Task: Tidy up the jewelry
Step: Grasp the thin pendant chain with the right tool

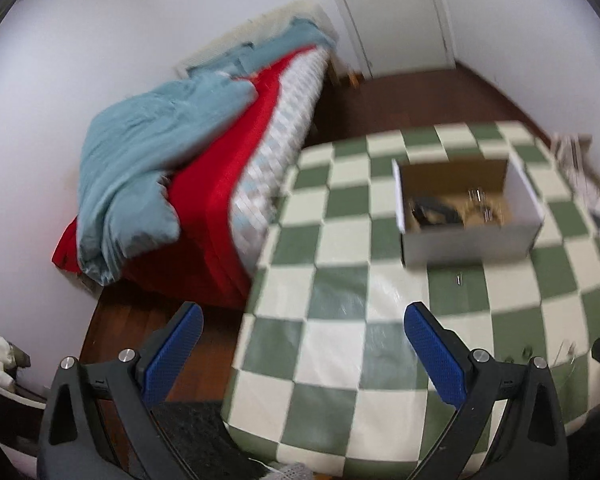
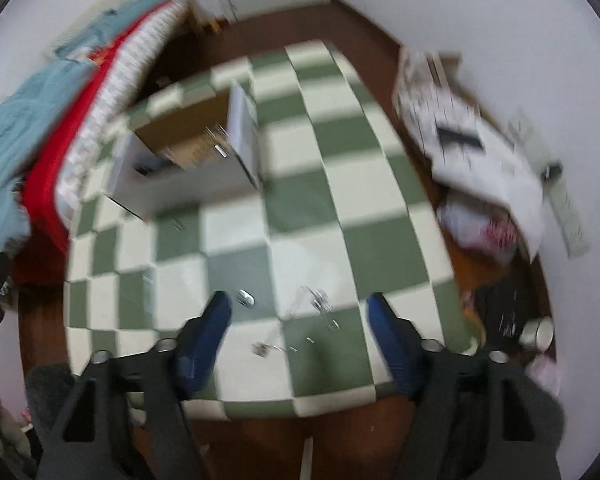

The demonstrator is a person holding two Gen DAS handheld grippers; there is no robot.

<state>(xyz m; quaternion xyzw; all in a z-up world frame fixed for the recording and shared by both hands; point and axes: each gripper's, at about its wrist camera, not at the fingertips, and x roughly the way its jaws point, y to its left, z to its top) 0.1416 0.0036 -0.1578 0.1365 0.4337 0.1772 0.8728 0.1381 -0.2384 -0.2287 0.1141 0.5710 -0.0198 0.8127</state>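
Partly done, by the look of things. Some dark and shiny pieces already down in the open cardboard box [image 1: 466, 200], at about one o'clock on the checkered table [image 1: 340, 360] from the left wrist view. Still loose on the cloth: a small cluster of silvery jewelry [image 2: 316, 300] at the near edge, right between the spread blue fingers [image 2: 216, 320] of the right gripper [image 2: 300, 312], plus a ring-like piece [image 2: 246, 299] toward eleven o'clock of that cluster and one tiny bit [image 1: 458, 279] just in front of the box. Left gripper [image 1: 300, 320] also spread wide, empty, hovering at the table's near left corner. Probably several pick-ups left, starting with the near cluster. No readable brand, label or writing anywhere; too blurred to tell.
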